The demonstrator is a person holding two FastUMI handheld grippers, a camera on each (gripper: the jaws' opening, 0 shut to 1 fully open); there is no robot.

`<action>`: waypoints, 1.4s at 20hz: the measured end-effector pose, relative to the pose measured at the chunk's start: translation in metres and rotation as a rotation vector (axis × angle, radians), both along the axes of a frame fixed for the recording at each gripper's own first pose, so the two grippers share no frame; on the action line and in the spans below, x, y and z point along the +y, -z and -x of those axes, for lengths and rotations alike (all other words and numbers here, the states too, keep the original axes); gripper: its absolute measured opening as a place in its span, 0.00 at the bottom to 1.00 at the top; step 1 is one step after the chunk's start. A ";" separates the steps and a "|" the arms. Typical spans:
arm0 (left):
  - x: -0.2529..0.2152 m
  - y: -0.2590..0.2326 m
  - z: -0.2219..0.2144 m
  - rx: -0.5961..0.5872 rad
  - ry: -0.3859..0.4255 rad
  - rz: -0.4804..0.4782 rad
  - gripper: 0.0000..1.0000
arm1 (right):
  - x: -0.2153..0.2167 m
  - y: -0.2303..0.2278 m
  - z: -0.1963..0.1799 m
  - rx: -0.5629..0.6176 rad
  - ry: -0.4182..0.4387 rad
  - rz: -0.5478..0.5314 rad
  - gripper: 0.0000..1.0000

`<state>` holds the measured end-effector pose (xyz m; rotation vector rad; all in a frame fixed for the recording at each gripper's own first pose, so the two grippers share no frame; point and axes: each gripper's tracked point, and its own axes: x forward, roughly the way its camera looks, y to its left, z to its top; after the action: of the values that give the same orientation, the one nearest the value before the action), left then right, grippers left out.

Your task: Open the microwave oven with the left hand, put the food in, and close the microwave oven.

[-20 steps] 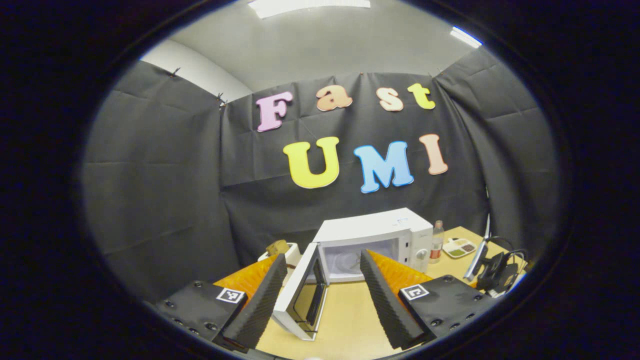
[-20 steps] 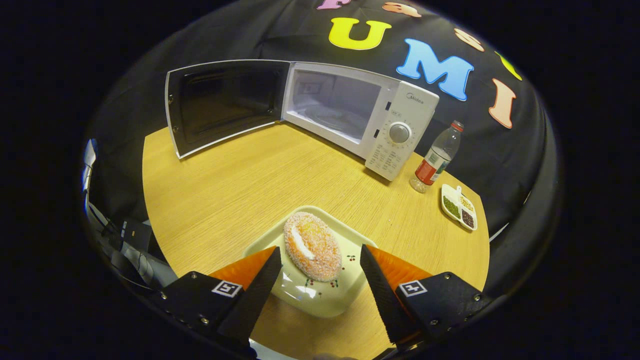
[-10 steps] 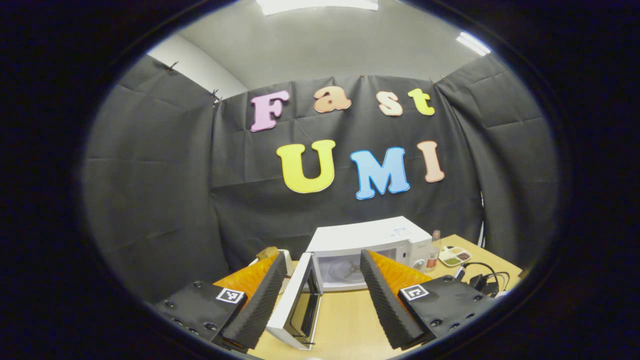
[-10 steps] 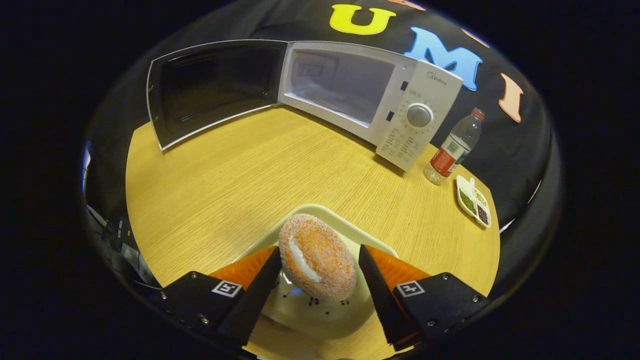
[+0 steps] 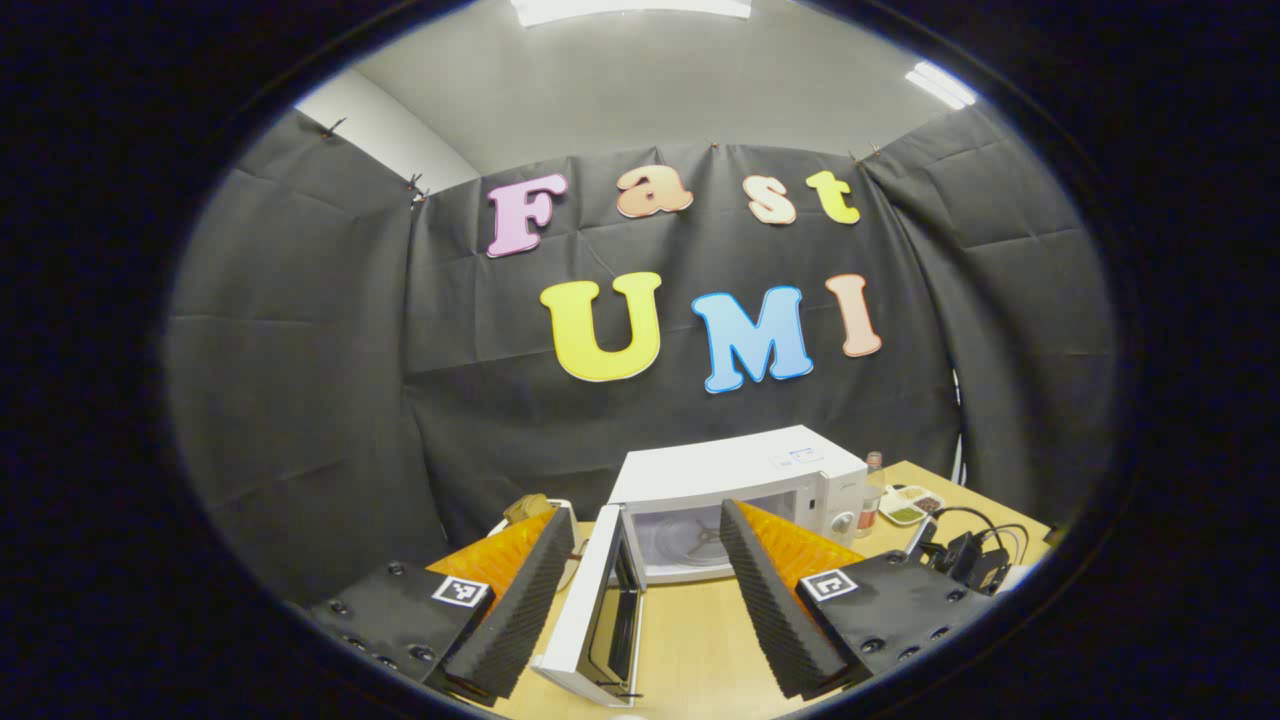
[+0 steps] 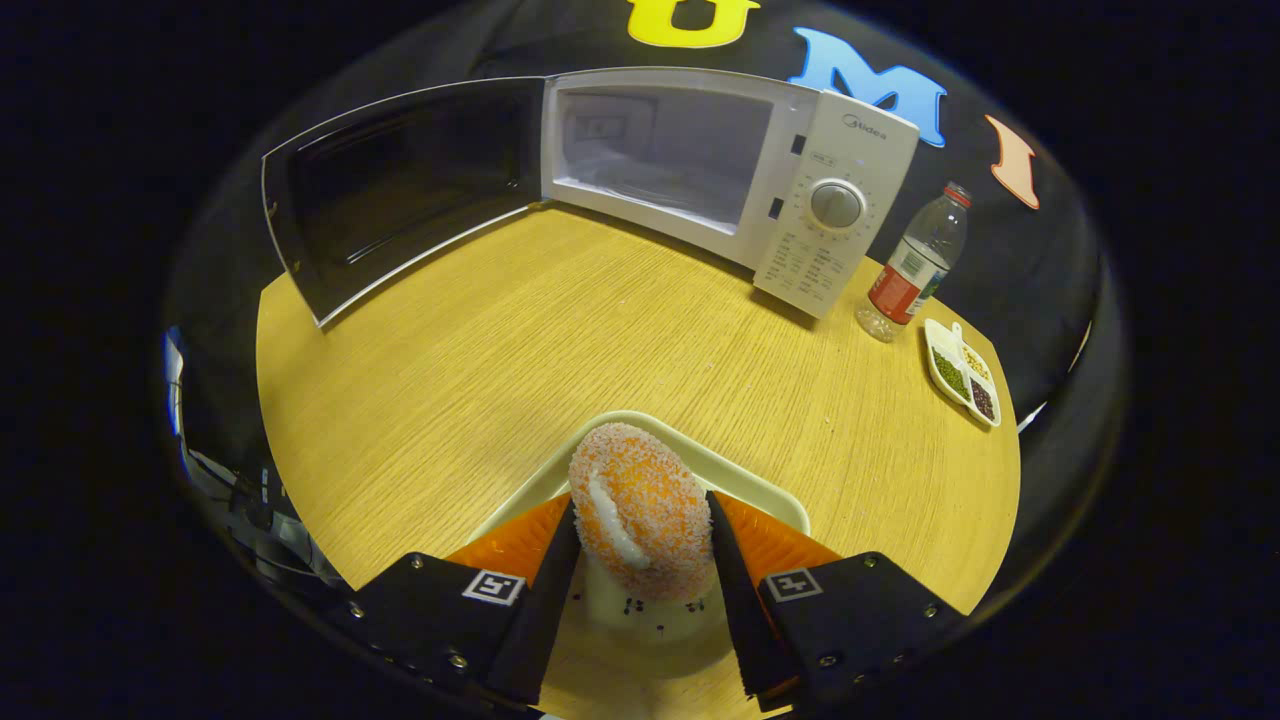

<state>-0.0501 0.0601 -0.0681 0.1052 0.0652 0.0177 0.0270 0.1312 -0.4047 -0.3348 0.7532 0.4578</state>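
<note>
Our right gripper [image 6: 640, 590] clamps the sugar-crusted orange doughnut [image 6: 640, 510] over its pale plate [image 6: 760, 490]; our left gripper [image 5: 645, 590] gapes empty before the open white microwave [image 6: 700, 170]. Squeezing may crumble it, or it slips.

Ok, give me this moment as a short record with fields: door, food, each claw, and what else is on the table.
microwave door: swung fully open, cavity bare
food: sugared doughnut over a pale plate
right claw: shut on the doughnut, both fingers pressing its sides
left claw: open, holding nothing, facing the microwave
table extras: water bottle, divided dish of beans
</note>
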 end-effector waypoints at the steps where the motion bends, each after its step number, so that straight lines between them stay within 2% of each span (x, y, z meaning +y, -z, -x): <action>1: 0.001 0.000 -0.002 0.000 0.005 0.001 1.00 | 0.005 -0.007 -0.003 -0.001 0.011 -0.029 0.72; 2: 0.003 0.001 -0.003 0.001 0.009 0.004 1.00 | 0.012 -0.016 -0.005 0.007 0.022 -0.069 0.72; 4: 0.008 0.001 -0.006 -0.002 0.016 0.005 0.94 | 0.034 -0.037 -0.011 0.024 0.056 -0.184 0.72; 6: 0.015 0.005 -0.010 0.003 0.019 -0.003 1.00 | 0.064 -0.062 -0.026 0.043 0.103 -0.338 0.70; 7: 0.018 0.008 -0.012 0.006 0.021 -0.009 1.00 | 0.078 -0.074 -0.036 0.052 0.135 -0.413 0.70; 13: 0.040 0.025 -0.027 0.038 0.026 -0.031 1.00 | 0.140 -0.123 -0.136 0.022 0.353 -0.750 0.72; 16: 0.055 0.034 -0.035 0.055 0.019 -0.039 0.98 | 0.158 -0.138 -0.183 -0.017 0.450 -0.863 0.71; 18: 0.063 0.041 -0.040 0.060 0.021 -0.041 0.94 | 0.170 -0.144 -0.207 -0.039 0.508 -0.917 0.71; 20: 0.068 0.046 -0.046 0.066 0.023 -0.041 0.96 | 0.178 -0.146 -0.227 -0.076 0.556 -0.939 0.72; 28: 0.081 0.077 -0.071 0.078 0.045 -0.082 1.00 | 0.189 -0.132 -0.286 -0.197 0.725 -0.944 0.72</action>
<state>0.0210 0.1413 -0.1455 0.1894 0.1401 -0.0290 0.3127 0.3200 -0.2729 0.7540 0.3569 0.0493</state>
